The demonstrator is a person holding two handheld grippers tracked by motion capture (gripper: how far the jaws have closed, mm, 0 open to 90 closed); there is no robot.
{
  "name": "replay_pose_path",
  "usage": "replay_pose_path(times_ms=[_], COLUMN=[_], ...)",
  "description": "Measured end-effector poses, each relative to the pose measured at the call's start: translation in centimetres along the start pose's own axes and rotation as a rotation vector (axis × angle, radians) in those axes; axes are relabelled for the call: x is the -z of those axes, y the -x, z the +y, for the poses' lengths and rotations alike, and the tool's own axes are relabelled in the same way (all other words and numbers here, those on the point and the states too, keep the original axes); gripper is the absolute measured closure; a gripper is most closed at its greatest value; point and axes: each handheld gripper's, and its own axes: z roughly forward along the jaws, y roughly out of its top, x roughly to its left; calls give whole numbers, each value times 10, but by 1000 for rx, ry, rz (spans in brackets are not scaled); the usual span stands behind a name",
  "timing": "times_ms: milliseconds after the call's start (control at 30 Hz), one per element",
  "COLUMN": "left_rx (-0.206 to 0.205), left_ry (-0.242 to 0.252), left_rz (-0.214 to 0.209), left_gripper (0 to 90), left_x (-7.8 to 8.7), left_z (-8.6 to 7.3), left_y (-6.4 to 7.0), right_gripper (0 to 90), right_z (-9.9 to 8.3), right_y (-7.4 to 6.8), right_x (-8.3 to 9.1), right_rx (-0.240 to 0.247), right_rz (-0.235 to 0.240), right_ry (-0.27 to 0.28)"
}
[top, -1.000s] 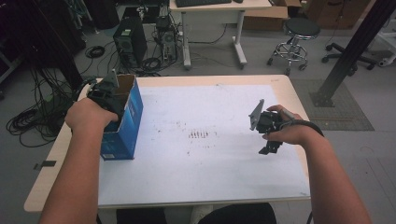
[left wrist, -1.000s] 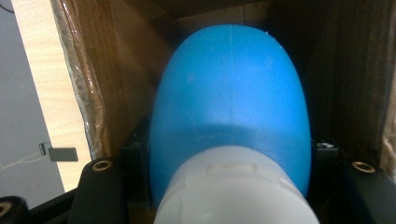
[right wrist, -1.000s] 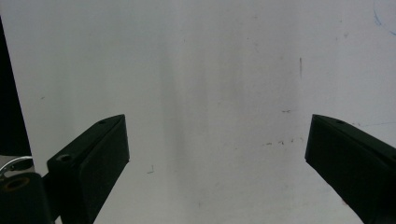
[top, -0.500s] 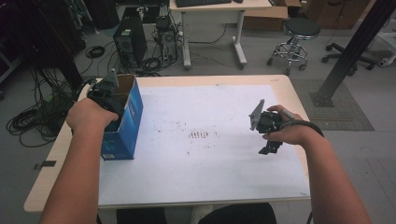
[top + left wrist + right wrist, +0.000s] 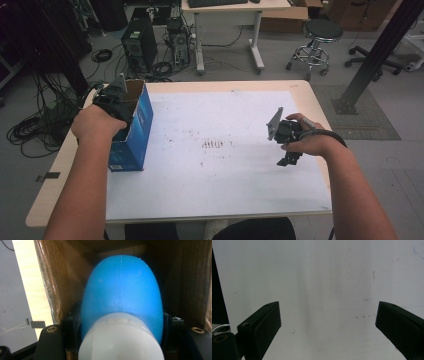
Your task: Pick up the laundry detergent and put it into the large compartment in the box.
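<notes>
A blue cardboard box [image 5: 134, 131] stands open-topped at the table's left edge. My left gripper [image 5: 113, 98] reaches down into it from above. In the left gripper view the jaws are closed on a smooth object with a blue dome [image 5: 121, 290] and a white base [image 5: 120, 340]; the box's brown inner walls [image 5: 56, 282] surround it. My right gripper [image 5: 289, 157] hovers over the right part of the white sheet [image 5: 215, 180]. Its two black jaws stand far apart in the right gripper view, gripper [image 5: 328, 312] open, with nothing but the sheet between them.
The white sheet covers most of the wooden table [image 5: 70, 165] and has small dark marks [image 5: 216, 144] at its middle. Beyond the table are a stool [image 5: 322, 32], a desk [image 5: 230, 10], computer towers [image 5: 137, 47] and floor cables [image 5: 35, 125].
</notes>
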Motion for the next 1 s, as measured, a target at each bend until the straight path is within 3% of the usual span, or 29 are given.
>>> replay_pose_path(times_ms=[467,1000], left_rx=[-27,-34], left_ry=[22,40], left_rz=[19,9], left_gripper=[319,264], left_x=[8,19], left_z=[-3,-8], left_y=[1,1], right_gripper=[61,61], right_z=[1,5], right_y=[-1,-2], right_x=[-1,1], right_rx=[1,12], right_rz=[1,-5], right_ry=[5,11])
